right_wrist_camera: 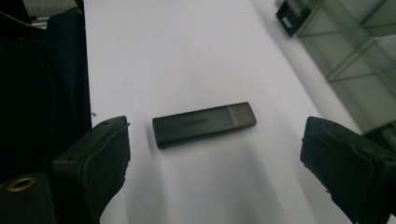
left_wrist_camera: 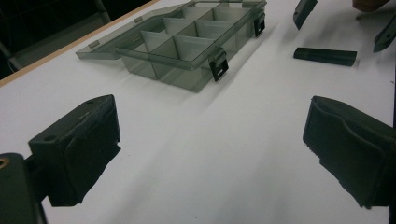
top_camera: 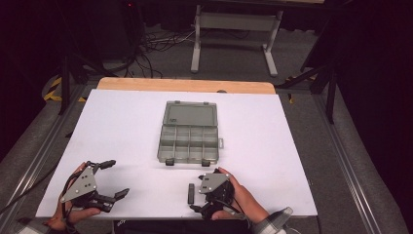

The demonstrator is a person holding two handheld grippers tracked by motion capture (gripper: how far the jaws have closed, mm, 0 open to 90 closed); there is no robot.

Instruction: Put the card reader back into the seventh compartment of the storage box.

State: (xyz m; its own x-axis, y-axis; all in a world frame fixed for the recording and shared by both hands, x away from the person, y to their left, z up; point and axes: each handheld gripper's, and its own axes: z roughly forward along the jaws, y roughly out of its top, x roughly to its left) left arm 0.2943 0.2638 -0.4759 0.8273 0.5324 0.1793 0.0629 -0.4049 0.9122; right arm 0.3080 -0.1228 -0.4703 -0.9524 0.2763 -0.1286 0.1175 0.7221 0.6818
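While the left gripper point(top_camera: 113, 179) is idling spread and empty at the near left, the right gripper point(right_wrist_camera: 215, 163) is hovering with jaws wide over the black USB stick point(right_wrist_camera: 204, 123), lying just near of the open organiser box point(top_camera: 190, 131); squaring both pads across its long sides looks wise.

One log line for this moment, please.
right gripper: open, USB stick lying between jaws, untouched | left gripper: open, empty | box: lid open, on table
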